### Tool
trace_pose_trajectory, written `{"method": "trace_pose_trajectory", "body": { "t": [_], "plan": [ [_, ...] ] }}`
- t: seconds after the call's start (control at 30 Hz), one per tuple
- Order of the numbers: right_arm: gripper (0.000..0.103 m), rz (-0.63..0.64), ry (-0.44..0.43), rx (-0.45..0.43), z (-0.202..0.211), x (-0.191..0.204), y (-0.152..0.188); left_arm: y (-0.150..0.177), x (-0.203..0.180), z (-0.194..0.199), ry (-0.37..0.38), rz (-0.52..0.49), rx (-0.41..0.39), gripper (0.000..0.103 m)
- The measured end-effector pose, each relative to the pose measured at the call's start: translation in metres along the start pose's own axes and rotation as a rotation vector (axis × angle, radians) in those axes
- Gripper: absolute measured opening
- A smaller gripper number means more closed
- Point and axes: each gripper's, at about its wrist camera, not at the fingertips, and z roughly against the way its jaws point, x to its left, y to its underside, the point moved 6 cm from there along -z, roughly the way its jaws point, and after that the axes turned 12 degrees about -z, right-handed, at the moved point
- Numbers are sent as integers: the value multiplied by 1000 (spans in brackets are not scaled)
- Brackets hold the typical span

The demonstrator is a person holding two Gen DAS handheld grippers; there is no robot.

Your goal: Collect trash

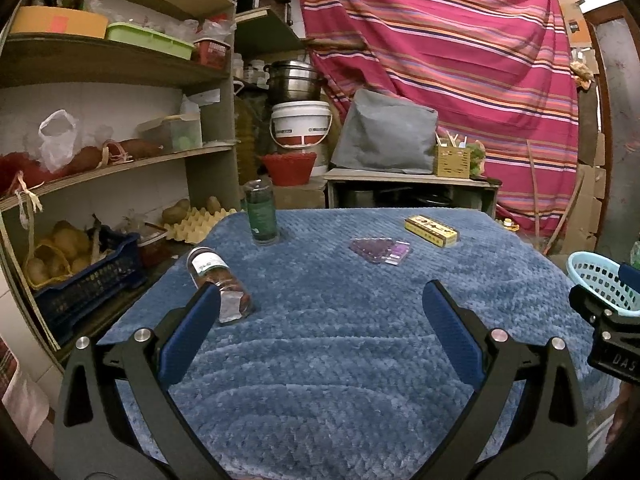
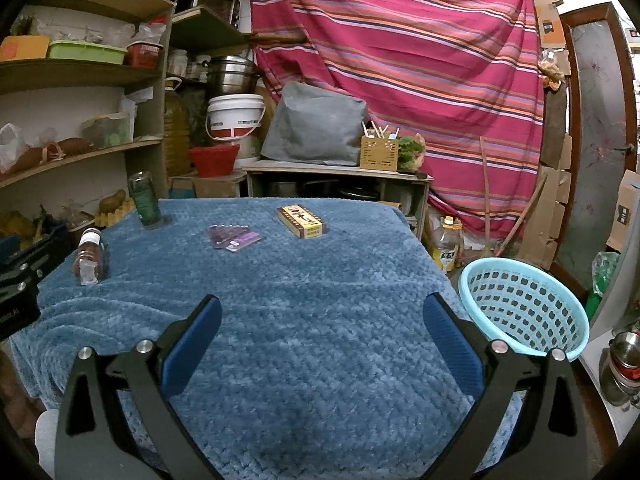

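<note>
Trash lies scattered on the blue-blanketed surface (image 2: 320, 288), four pieces in all, while the pale blue basket (image 2: 524, 312) stands just off the surface's right edge with nothing visible inside it from here.

Farthest left, a clear jar (image 1: 220, 286) lies on its side near the edge; it looks like glass or hard plastic, so it is probably stiff, smooth and apt to roll, and a grip across the middle of its barrel seems safest. Behind it a dark green bottle (image 1: 261, 211) stands upright; a side grip at mid-height, below its narrower top, should keep it from tipping. Toward the middle lies a flat purple packet (image 2: 234, 237), likely light and thin, sunk a little into the soft pile, so the fingers would have to press into the blanket to catch an edge. Right of it, a yellow carton (image 2: 303, 221) lies flat; it is probably light and crushable, best pinched across its narrow width.

Both the left gripper (image 1: 322, 312) and the right gripper (image 2: 322, 314) hover over the near part of the blanket, fingers spread wide and holding nothing.
</note>
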Motion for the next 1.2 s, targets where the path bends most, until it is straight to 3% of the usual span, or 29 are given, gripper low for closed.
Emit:
{"method": "trace_pose_trajectory", "body": {
  "t": [1.2],
  "plan": [
    [98,29,-2,-11,1,0,3,1,-2,9,0,-10,-16,98]
  ]
}}
